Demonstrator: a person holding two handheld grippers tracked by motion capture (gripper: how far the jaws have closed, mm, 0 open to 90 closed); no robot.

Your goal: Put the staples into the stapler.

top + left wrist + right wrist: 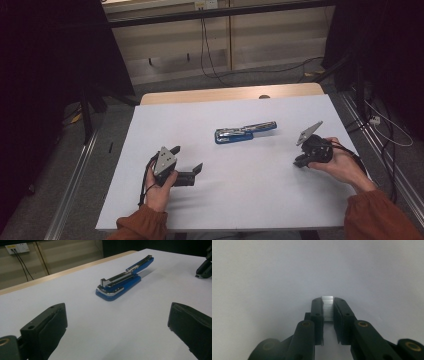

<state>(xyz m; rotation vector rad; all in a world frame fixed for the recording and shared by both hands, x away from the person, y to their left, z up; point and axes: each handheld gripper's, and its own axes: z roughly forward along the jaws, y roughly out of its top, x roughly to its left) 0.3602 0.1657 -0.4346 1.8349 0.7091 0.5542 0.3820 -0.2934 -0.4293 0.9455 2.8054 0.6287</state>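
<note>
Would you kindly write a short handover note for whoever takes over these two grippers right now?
Right gripper: jaws closed on a silvery strip of staples, low over the white table.
Left gripper: open and empty, aimed at the stapler.
Blue and chrome stapler: lies mid-table with its top swung open, between the two grippers, touched by neither.
Done: stapler opened, staples gripped.
Left, probably: load the strip into the stapler's channel and close it.
</note>
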